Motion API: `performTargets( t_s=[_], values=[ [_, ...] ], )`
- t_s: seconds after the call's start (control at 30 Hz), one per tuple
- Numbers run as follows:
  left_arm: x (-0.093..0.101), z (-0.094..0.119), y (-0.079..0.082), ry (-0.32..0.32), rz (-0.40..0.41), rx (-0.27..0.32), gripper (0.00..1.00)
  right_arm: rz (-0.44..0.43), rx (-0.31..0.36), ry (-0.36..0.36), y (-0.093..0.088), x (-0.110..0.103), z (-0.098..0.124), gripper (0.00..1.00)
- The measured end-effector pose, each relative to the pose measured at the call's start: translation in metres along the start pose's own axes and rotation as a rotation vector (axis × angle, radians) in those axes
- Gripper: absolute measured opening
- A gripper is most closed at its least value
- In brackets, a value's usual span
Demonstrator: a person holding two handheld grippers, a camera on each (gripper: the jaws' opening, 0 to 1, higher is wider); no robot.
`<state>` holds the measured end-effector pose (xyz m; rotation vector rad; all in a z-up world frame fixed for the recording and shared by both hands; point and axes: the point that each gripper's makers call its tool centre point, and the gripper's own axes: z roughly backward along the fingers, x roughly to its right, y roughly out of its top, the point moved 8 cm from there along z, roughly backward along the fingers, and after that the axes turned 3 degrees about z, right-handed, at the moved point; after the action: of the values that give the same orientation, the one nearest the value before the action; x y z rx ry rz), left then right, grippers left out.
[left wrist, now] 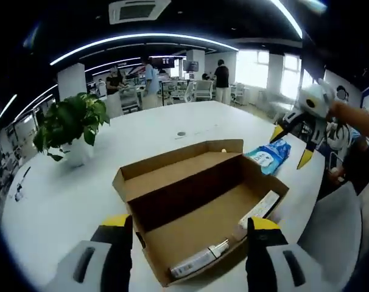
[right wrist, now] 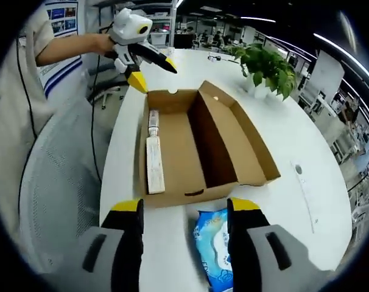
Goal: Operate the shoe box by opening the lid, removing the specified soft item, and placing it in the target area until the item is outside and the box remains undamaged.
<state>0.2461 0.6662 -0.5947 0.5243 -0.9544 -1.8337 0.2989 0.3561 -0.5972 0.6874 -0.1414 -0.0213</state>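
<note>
An open cardboard shoe box (left wrist: pixel 190 213) lies on the white table (left wrist: pixel 81 188), its lid flap (left wrist: pixel 172 167) folded back. Inside it lie a tube (left wrist: pixel 200 260) and a flat white carton (left wrist: pixel 260 208). My left gripper (left wrist: pixel 190 230) hangs open at the box's near end. A blue soft wipes pack (left wrist: pixel 270 155) lies on the table just outside the box's far end. Over the pack hovers my right gripper (left wrist: pixel 291 145), open, with a yellow tip on either side. In the right gripper view the wipes pack (right wrist: pixel 214 243) rests between my right gripper's (right wrist: pixel 186 208) spread jaws, beside the box (right wrist: pixel 196 143). The left gripper (right wrist: pixel 151 70) stands open beyond the box.
A potted plant (left wrist: pixel 72 125) stands on the table left of the box. A grey mesh chair (right wrist: pixel 56 182) sits at the table's edge beside the person's sleeve (right wrist: pixel 44 42). A small round disc (left wrist: pixel 181 134) lies further off. People stand in the far office.
</note>
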Motion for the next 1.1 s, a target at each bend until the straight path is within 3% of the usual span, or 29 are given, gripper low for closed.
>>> performTargets(
  t_s=[0.27,0.67,1.0,1.1],
  values=[
    [-0.013,0.003,-0.018,0.083,0.087,0.017,0.56,0.035,-0.025,0.027,0.003,-0.004,-0.022,0.43],
    [-0.025,0.010,-0.055,0.191,0.132,-0.047,0.34,0.057,-0.046,0.088,0.010,-0.007,-0.050,0.39],
    [-0.032,0.010,-0.070,0.215,0.201,-0.079,0.19,0.061,-0.082,0.179,0.013,-0.005,-0.072,0.42],
    [-0.032,0.011,-0.072,0.212,0.234,-0.059,0.17,0.056,-0.096,0.192,0.014,-0.003,-0.079,0.42]
  ],
)
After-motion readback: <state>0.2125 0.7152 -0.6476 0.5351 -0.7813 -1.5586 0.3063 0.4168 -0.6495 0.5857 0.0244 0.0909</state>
